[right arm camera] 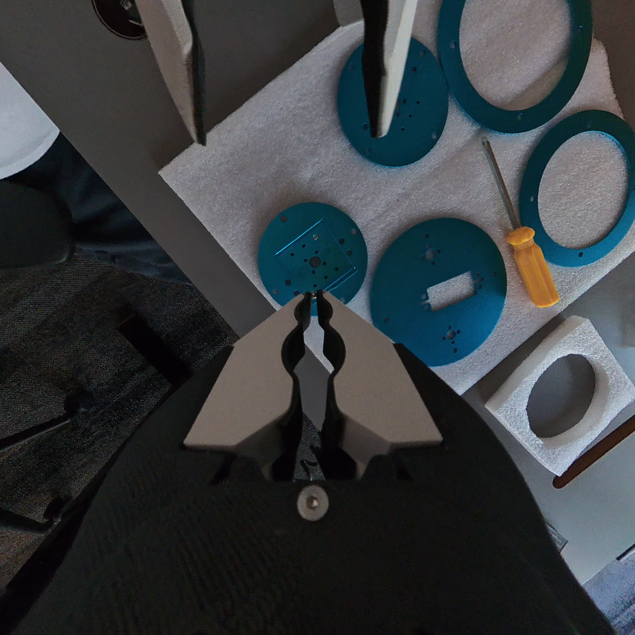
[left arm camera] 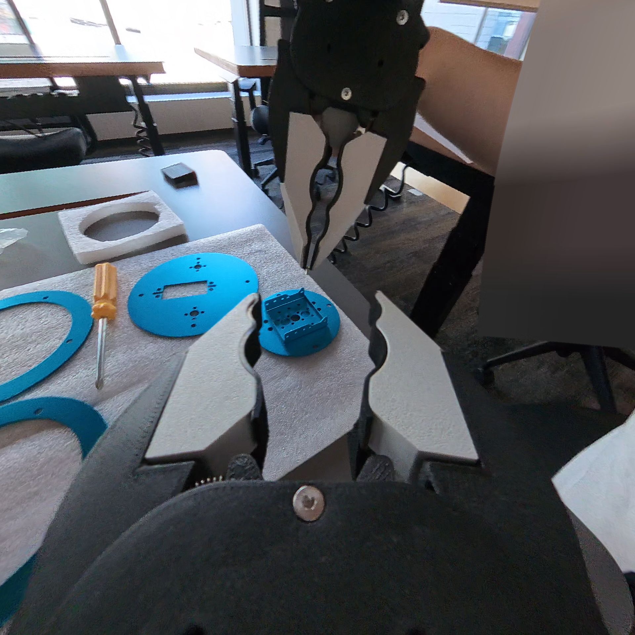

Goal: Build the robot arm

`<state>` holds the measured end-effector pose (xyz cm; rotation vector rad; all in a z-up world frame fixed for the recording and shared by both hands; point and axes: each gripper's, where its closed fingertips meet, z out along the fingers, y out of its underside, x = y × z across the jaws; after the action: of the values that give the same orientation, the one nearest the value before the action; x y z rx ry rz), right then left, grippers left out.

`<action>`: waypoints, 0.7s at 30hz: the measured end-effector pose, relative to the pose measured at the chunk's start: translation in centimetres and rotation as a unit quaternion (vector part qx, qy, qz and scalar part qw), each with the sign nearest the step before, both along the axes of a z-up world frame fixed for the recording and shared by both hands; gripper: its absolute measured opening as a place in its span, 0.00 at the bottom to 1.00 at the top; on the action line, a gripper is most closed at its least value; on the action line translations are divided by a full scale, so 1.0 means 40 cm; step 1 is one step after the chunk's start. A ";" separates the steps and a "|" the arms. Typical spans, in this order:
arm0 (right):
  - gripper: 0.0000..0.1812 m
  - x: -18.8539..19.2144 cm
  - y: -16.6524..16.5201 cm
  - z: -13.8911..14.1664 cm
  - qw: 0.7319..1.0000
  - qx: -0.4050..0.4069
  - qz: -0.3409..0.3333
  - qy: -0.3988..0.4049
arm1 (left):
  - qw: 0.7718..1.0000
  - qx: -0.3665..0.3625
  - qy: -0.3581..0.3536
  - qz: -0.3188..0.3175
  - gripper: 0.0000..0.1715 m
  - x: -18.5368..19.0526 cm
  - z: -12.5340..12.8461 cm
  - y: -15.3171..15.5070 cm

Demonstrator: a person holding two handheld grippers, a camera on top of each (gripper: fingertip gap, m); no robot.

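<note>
My right gripper [right arm camera: 311,296] is shut on a small silvery screw [right arm camera: 313,294] and points down over the rim of a small blue disc [right arm camera: 292,237] that carries a square blue bracket [right arm camera: 314,261]. It also shows in the left wrist view [left arm camera: 307,266], hanging above the mat's far corner. My left gripper [left arm camera: 316,305] is open and empty, held above the grey felt mat [left arm camera: 302,395] just in front of the small disc [left arm camera: 323,338] and bracket [left arm camera: 295,316]. Its fingers [right arm camera: 388,86] show at the top of the right wrist view.
On the mat lie a large blue disc with a rectangular hole [left arm camera: 192,295], another holed disc [right arm camera: 422,103], two blue rings [right arm camera: 515,113] [right arm camera: 536,185] and a yellow-handled screwdriver [left arm camera: 103,295]. A white foam block [left arm camera: 120,226] and a small black box [left arm camera: 180,175] sit beyond. The table edge [left arm camera: 347,292] drops to the floor on the right. Spacing between my two grippers at the tips: around 7 cm. The yellow-handled screwdriver [left arm camera: 103,295] is about equally far from each gripper, around 20 cm. It turns up in the right wrist view [right arm camera: 530,257] as well.
</note>
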<state>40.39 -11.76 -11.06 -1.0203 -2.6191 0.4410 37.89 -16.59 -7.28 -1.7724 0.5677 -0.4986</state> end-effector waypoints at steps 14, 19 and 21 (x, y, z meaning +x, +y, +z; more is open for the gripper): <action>0.01 -0.004 0.013 -0.032 0.999 -0.032 -0.025 -0.005 | 0.995 -0.055 -0.045 -0.065 0.30 -0.031 -0.020 0.064; 0.01 -0.019 0.009 -0.027 0.999 -0.029 -0.028 0.008 | 0.994 -0.056 -0.010 -0.091 0.34 -0.035 -0.044 0.077; 0.01 -0.018 0.006 -0.026 0.999 -0.030 -0.026 0.006 | 0.990 -0.074 0.005 -0.122 0.37 -0.018 -0.062 0.079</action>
<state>39.68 -11.51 -12.12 -1.0988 -2.5759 0.5142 37.18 -13.43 -9.75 -1.8569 0.7759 -0.7169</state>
